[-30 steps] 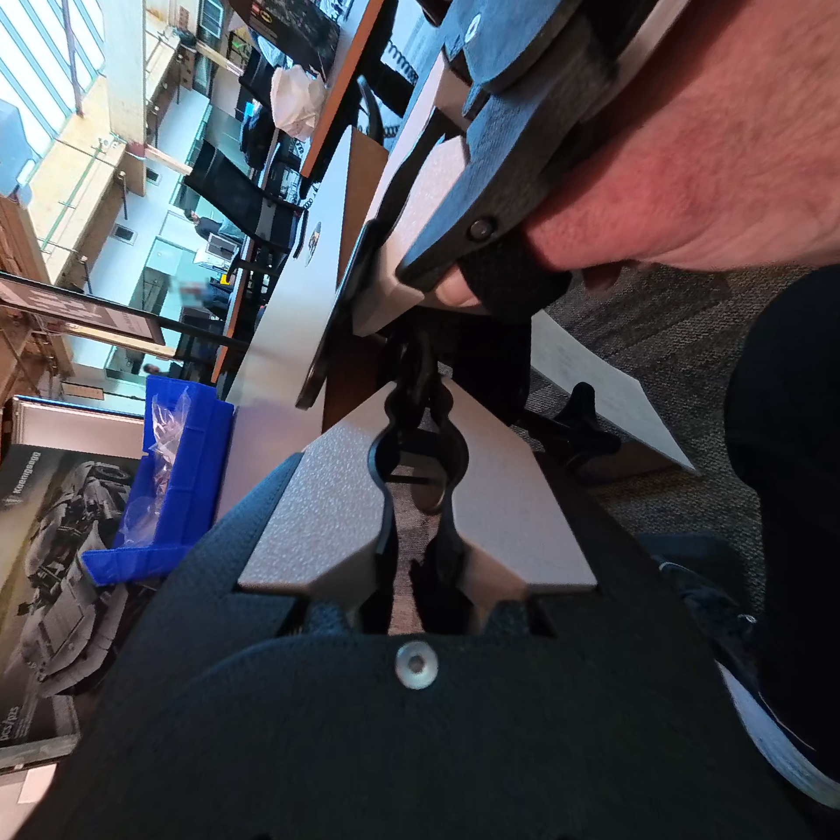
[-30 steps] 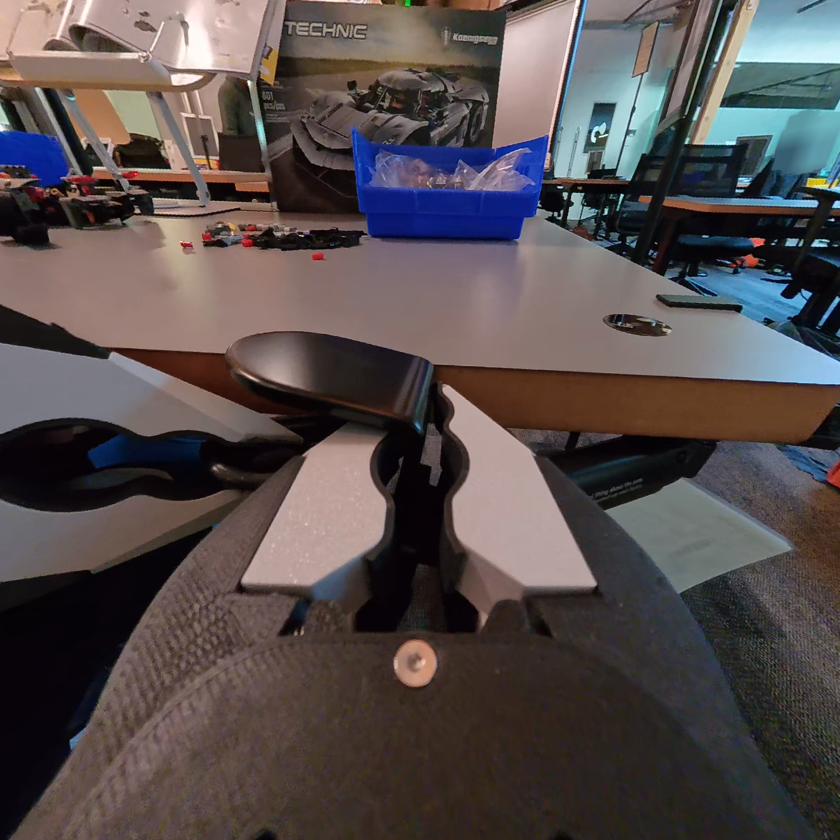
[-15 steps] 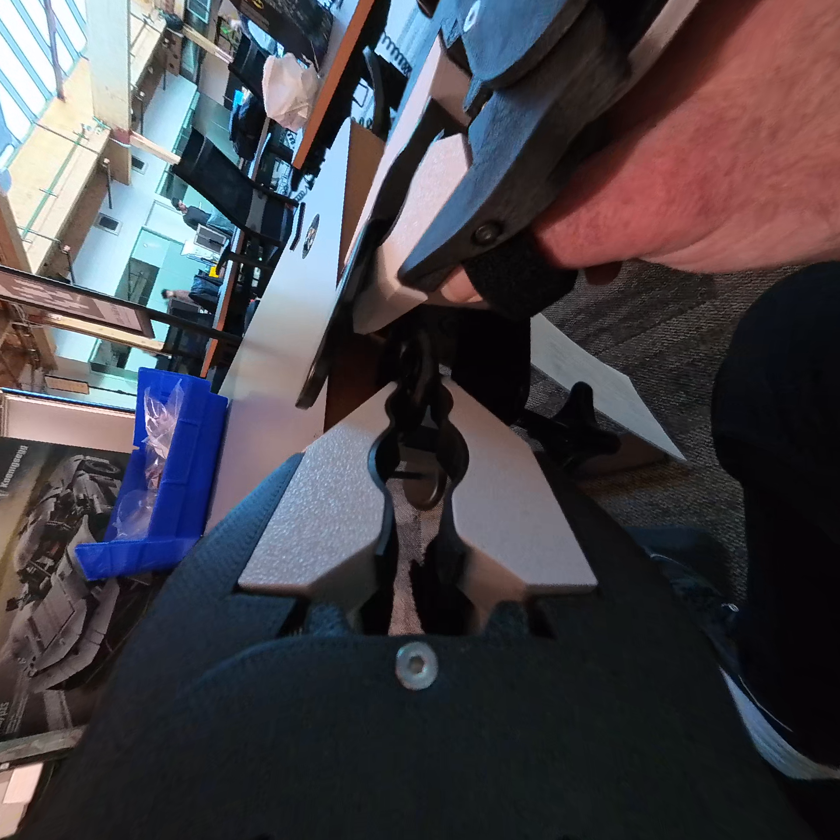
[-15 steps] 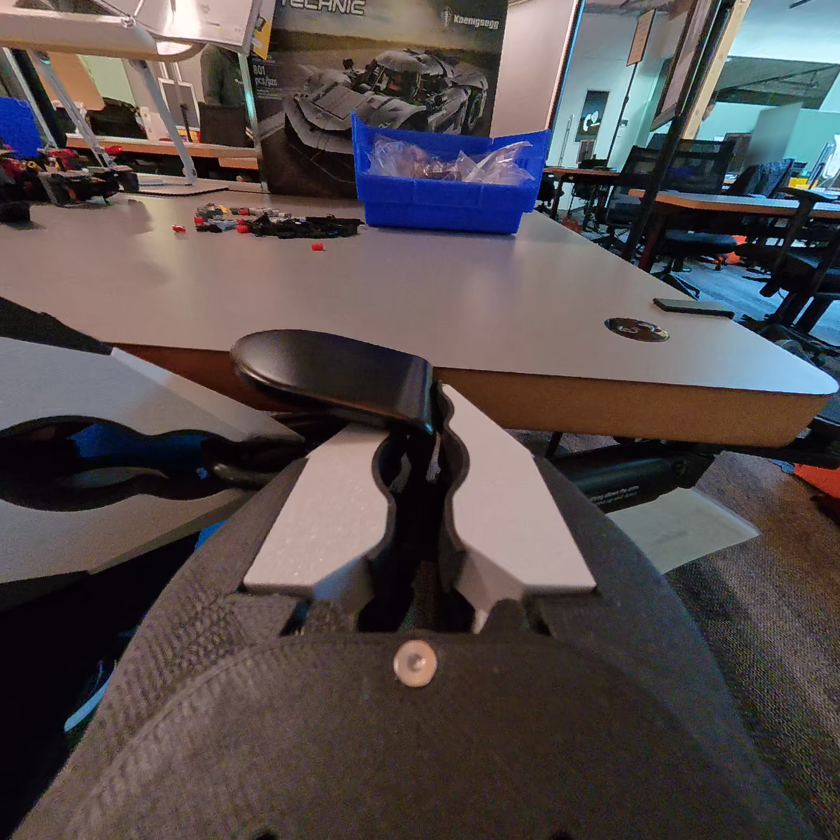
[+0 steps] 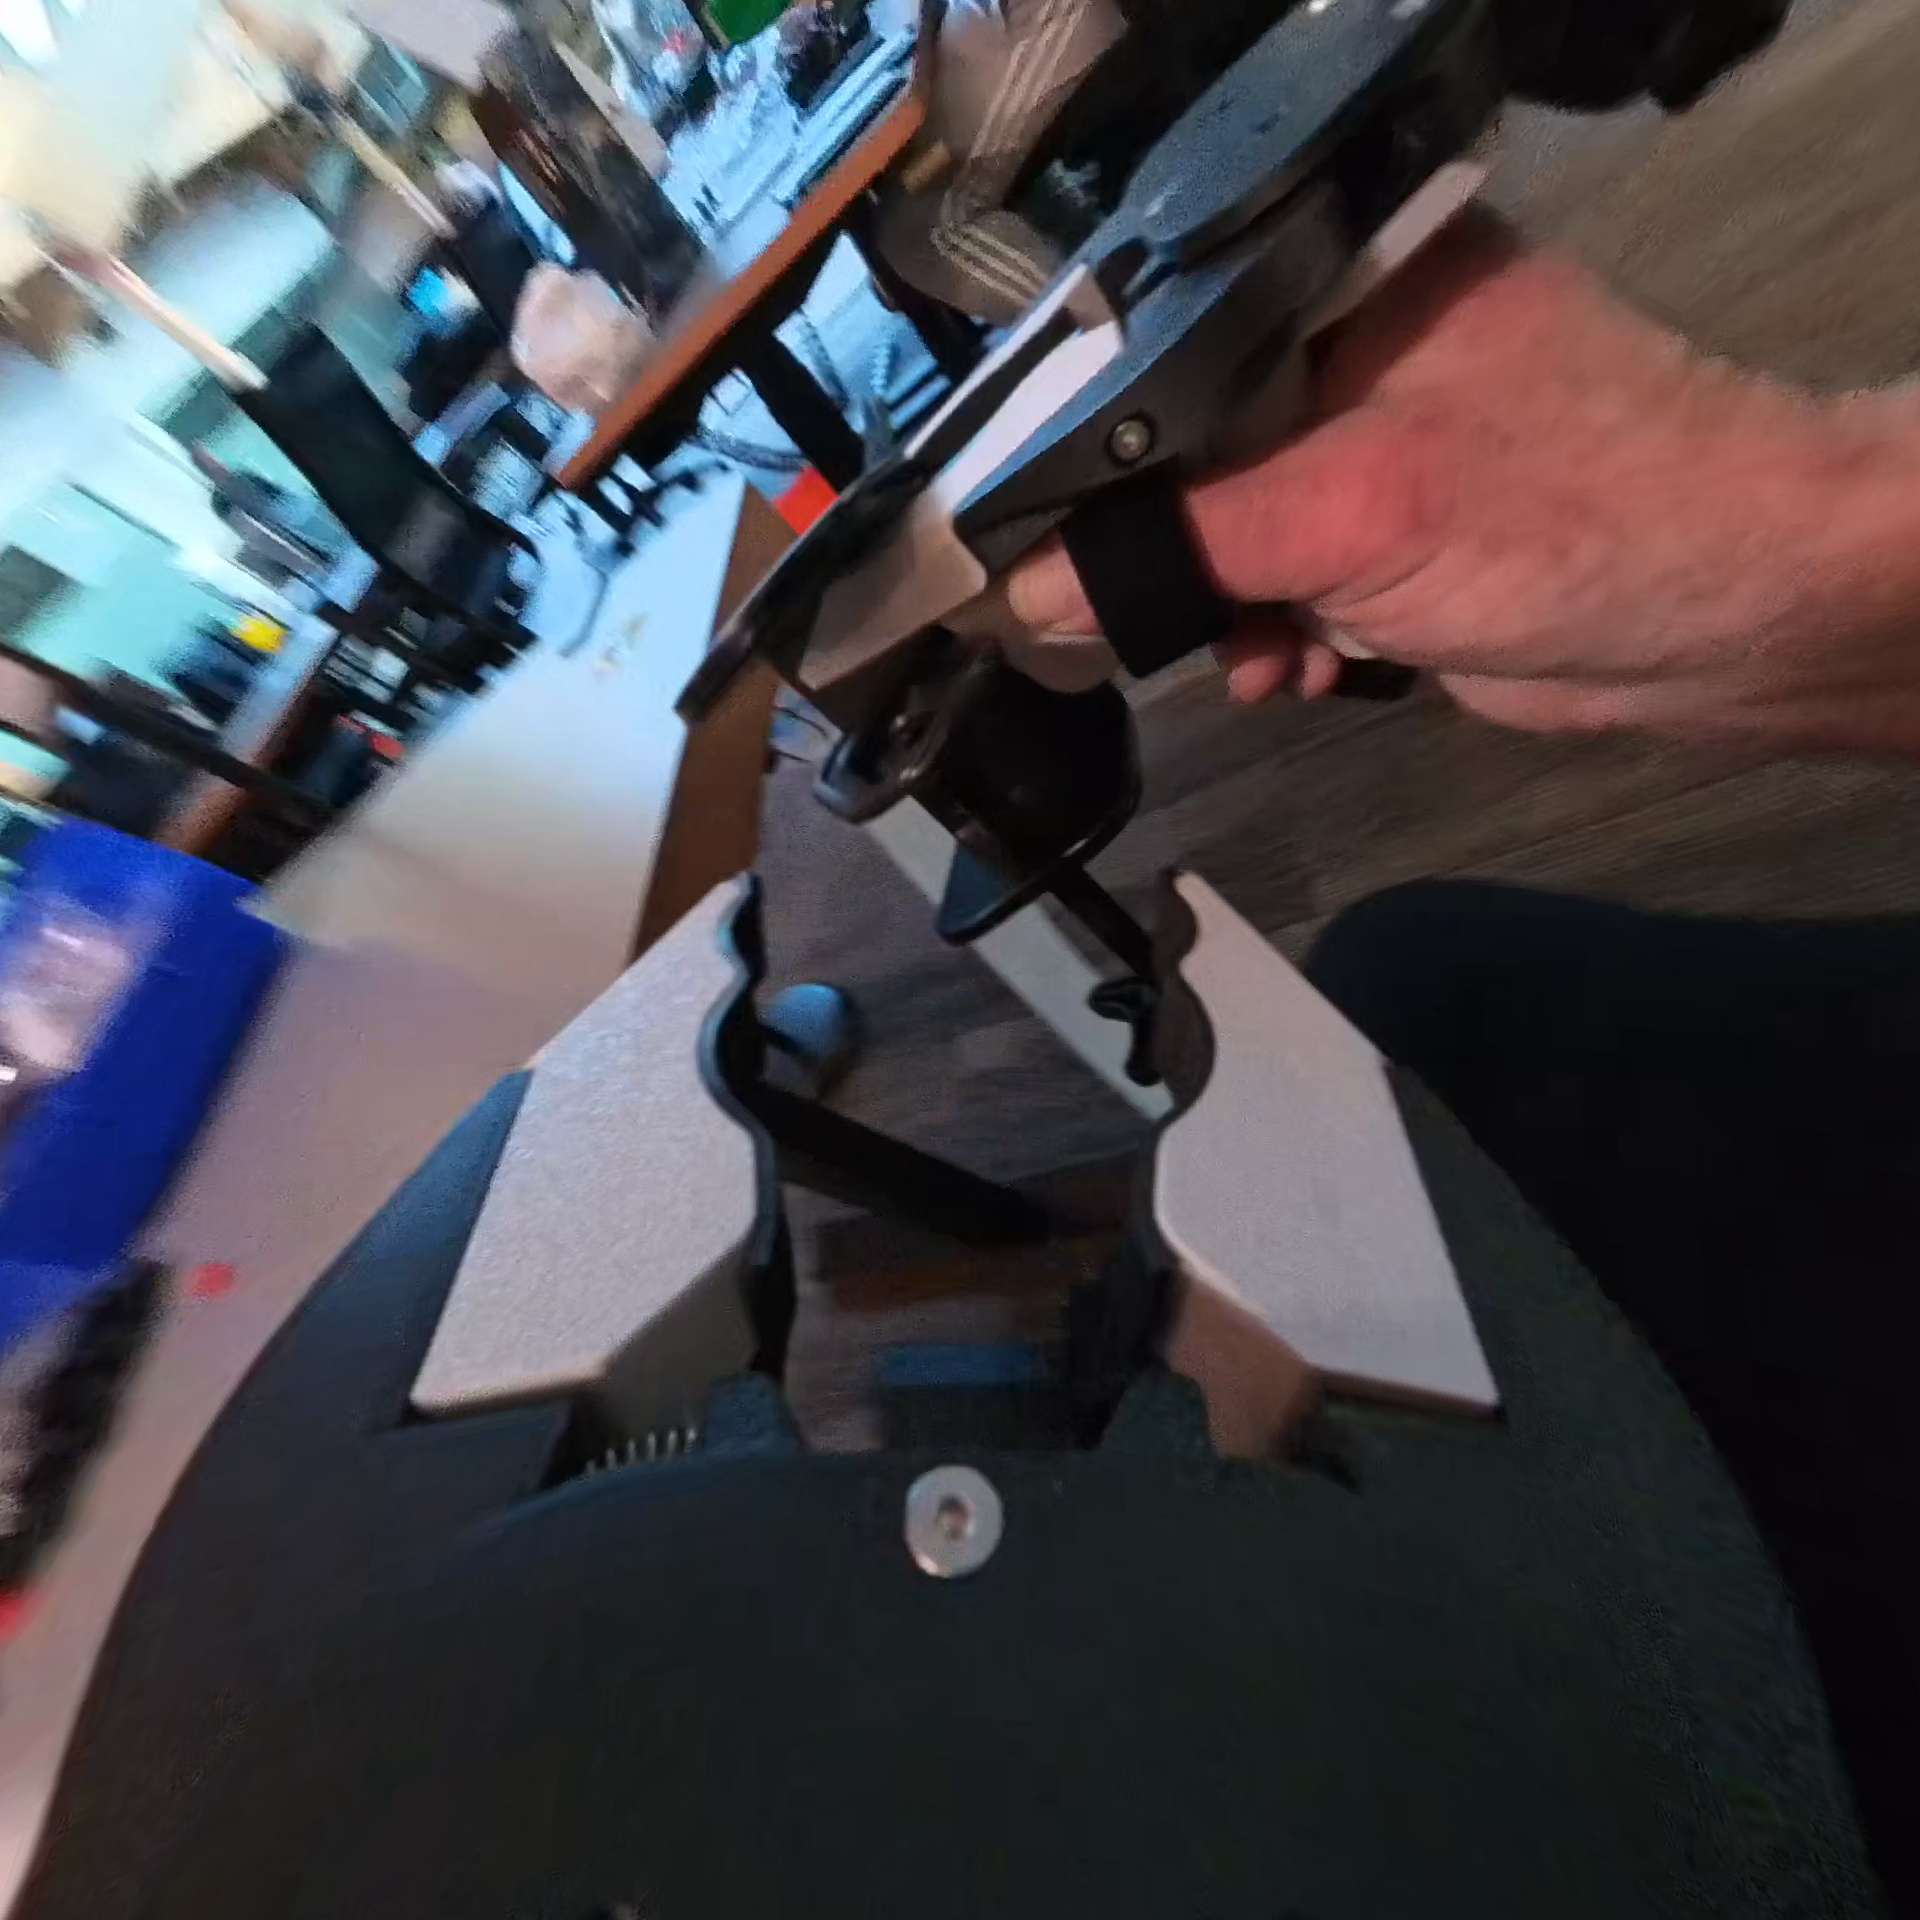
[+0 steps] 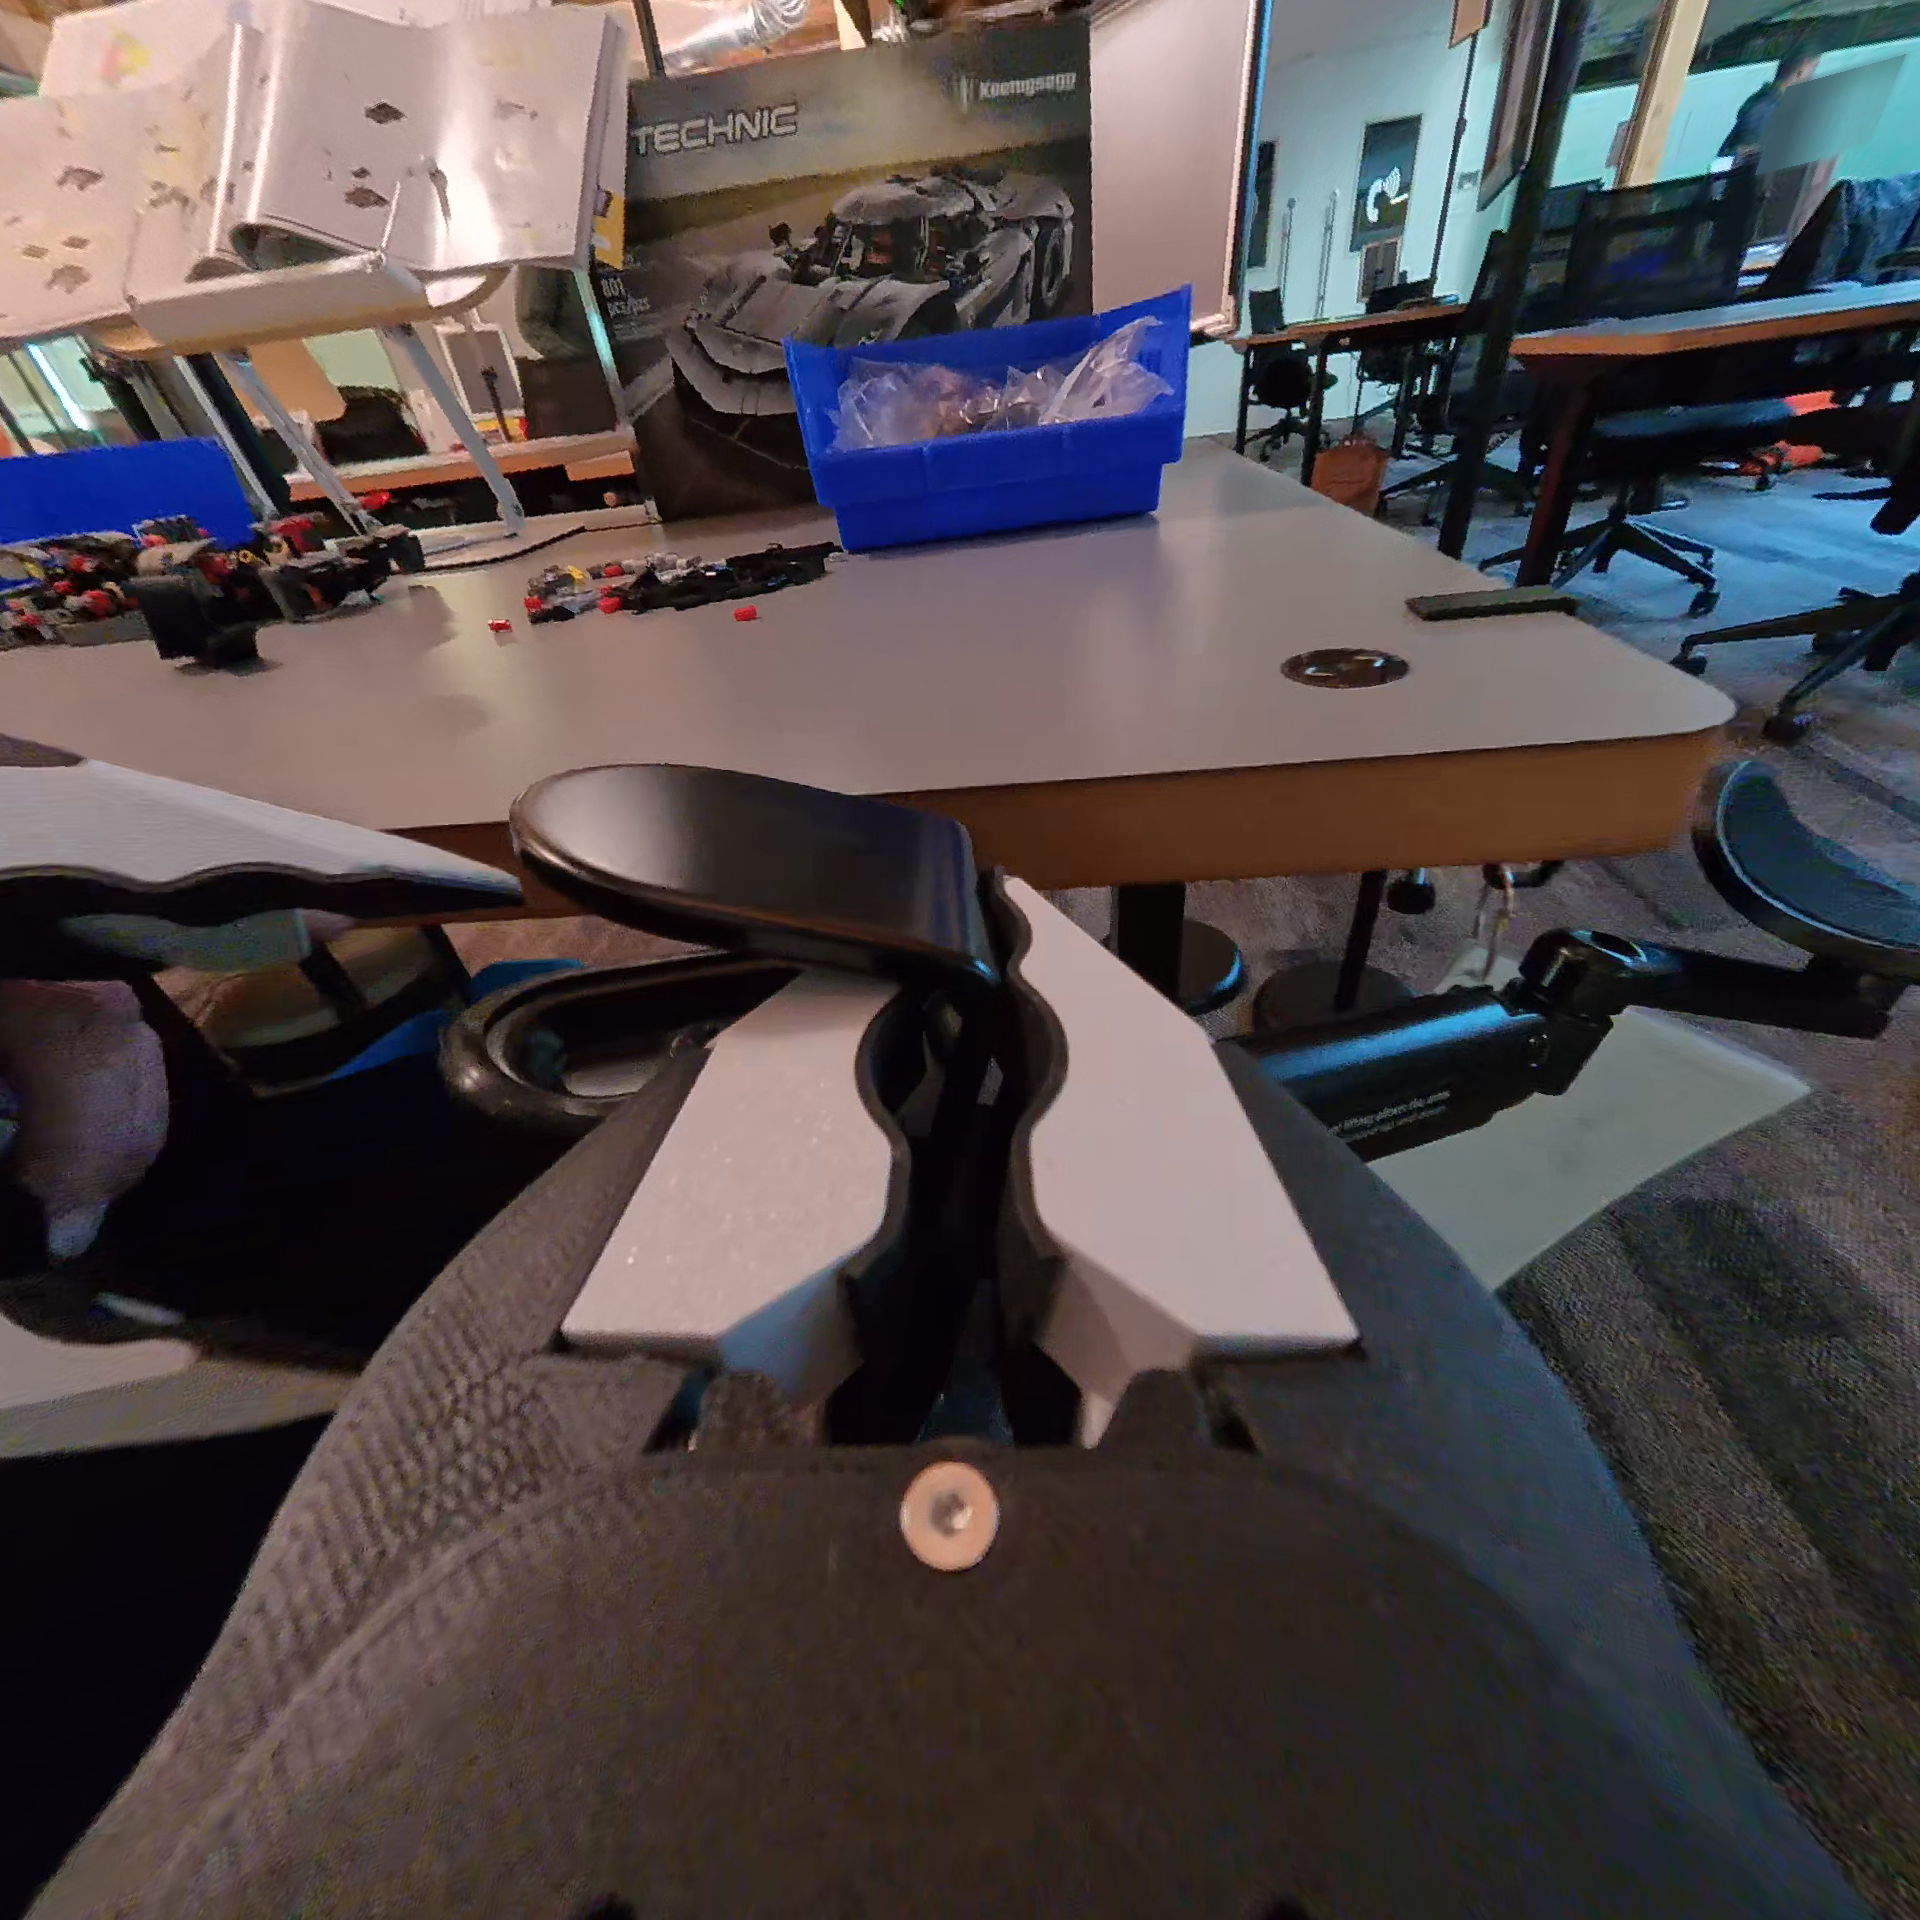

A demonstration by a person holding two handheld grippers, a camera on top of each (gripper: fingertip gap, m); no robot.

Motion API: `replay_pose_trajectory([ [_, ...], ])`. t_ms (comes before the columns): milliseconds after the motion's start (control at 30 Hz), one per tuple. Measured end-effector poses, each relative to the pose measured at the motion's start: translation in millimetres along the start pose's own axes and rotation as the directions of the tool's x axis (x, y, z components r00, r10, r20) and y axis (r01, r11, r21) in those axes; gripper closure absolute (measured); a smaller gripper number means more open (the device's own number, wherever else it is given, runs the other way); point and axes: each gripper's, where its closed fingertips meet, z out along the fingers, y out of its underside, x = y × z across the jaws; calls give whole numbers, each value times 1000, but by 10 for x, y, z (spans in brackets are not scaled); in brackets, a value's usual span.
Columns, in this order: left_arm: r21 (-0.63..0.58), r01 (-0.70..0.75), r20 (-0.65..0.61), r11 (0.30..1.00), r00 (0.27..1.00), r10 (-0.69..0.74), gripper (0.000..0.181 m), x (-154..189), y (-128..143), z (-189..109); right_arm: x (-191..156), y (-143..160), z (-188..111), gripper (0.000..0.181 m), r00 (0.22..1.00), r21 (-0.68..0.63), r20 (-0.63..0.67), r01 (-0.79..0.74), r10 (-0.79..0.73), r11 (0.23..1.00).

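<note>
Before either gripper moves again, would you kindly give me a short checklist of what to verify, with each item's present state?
1. Right gripper closed on the black curved pad: ok, its fingers clamp the stem under the pad.
2. Left gripper free: ok, the jaws stand wide apart with nothing between them.
3. Left wrist view sharp enough to aim by: not ok, it is smeared by motion.
4. Pad clear of the table edge: cannot tell, the two overlap in the right wrist view.
5. Left gripper's fingers clear of the pad: cannot tell, one tip reaches the pad's left end.
</note>
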Motion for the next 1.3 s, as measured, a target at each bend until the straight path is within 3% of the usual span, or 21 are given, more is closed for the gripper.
replay_pose_trajectory([
  [100,-28,245,-155,969,957,-247,73,182,6,77,5,-26,-140,177,1000,-21,-24,14,-14,1000],
  [300,-37,480,-395,876,799,-454,68,468,-250,235,-193,-53,-360,177,999,-63,22,51,-50,997],
  [433,77,501,-513,862,761,-397,75,439,-385,32,-372,-120,-500,177,990,-112,137,35,-19,993],
  [567,209,391,-492,896,834,-249,82,275,-564,-193,-448,-221,-649,177,972,-124,233,8,22,992],
  [633,319,316,-468,894,872,-141,102,187,-738,-321,-454,-240,-710,177,968,-138,252,12,23,990],
  [733,384,180,-449,906,894,13,112,52,-940,-421,-456,-295,-785,177,960,-120,277,0,34,993],
  [800,352,22,-379,936,917,121,114,-29,-941,-331,-465,-329,-818,177,958,-116,284,-4,37,993],
  [900,404,-132,-348,905,893,285,130,74,-1056,-332,-482,-380,-825,177,958,-119,283,-2,36,993],
  [967,372,-234,-277,898,896,348,136,35,-1076,-226,-499,-411,-814,177,958,-128,284,4,33,992],
  [1067,363,-289,-264,886,879,396,151,64,-1116,-182,-547,-411,-784,177,955,-164,297,43,8,985],
  [1133,327,-366,-229,871,864,449,152,90,-1069,-95,-596,-410,-767,177,953,-180,304,72,-14,981],
  [1300,353,-350,-191,868,881,433,155,163,-1165,-42,-544,-419,-860,177,951,-202,307,90,-24,975],
])
